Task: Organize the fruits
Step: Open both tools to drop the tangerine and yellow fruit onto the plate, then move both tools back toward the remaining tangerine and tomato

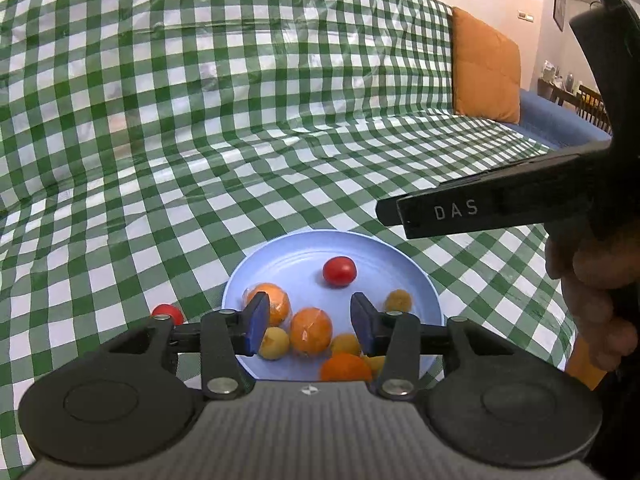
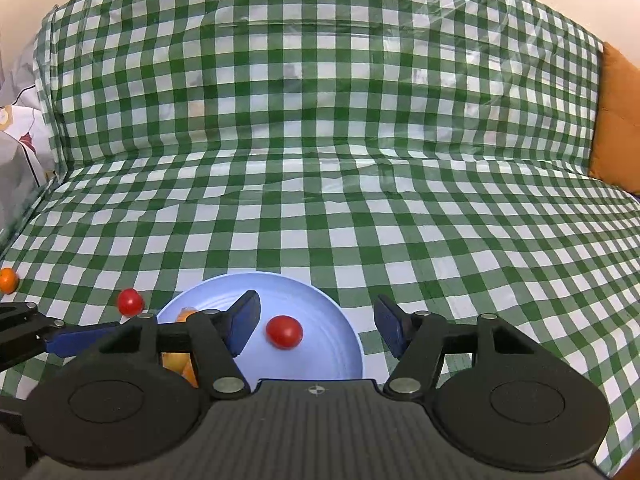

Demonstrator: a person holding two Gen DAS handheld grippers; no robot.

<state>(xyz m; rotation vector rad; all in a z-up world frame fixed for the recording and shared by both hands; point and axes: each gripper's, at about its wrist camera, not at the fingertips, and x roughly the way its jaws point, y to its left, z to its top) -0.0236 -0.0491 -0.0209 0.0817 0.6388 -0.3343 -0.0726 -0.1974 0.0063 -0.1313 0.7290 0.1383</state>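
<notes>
Green-checked cloth (image 1: 240, 120) covers sofa; orange cushion (image 1: 484, 68).

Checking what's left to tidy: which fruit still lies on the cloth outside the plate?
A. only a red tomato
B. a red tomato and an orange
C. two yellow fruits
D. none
B: the right wrist view shows a tomato and an orange on the cloth, left of the plate.

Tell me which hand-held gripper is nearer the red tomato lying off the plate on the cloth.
Left. The left hand-held gripper hovers over the plate's near-left part, beside that red tomato. The right hand-held gripper hovers over the plate's right side, farther off.
</notes>
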